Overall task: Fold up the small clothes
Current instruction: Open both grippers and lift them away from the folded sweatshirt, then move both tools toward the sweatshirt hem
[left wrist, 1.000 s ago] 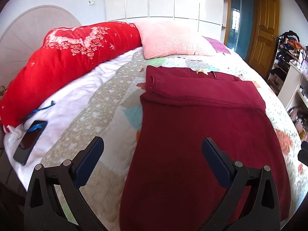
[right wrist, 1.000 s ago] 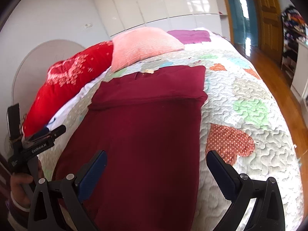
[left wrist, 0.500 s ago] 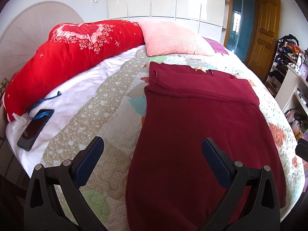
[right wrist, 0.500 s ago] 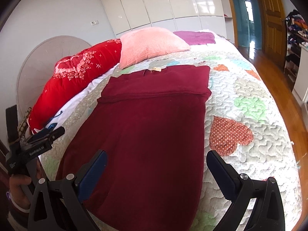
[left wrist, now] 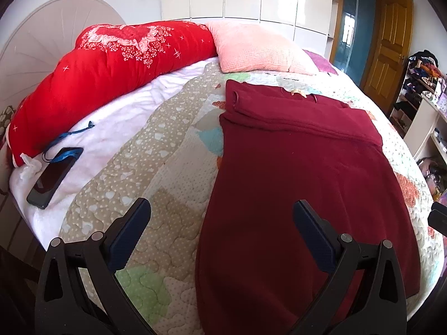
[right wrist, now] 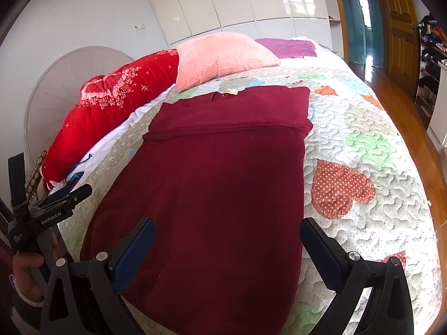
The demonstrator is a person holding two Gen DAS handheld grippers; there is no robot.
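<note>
The left gripper (left wrist: 220,231) hovers above the quilt (left wrist: 156,173), jaws wide apart and empty. The maroon garment (left wrist: 301,184) lies flat, sleeves folded across its top. A phone (left wrist: 54,176) rests beside the red bolster (left wrist: 117,64).

The left gripper (left wrist: 220,229) and right gripper (right wrist: 226,240) are alike: black plastic frames with triangular cut-outs, silver screws at the pivots, and dark blue finger pads (right wrist: 134,254). The left one's body carries white "GenRobot.AI" lettering. The left hand (right wrist: 26,275) wears a pale wristband.
</note>
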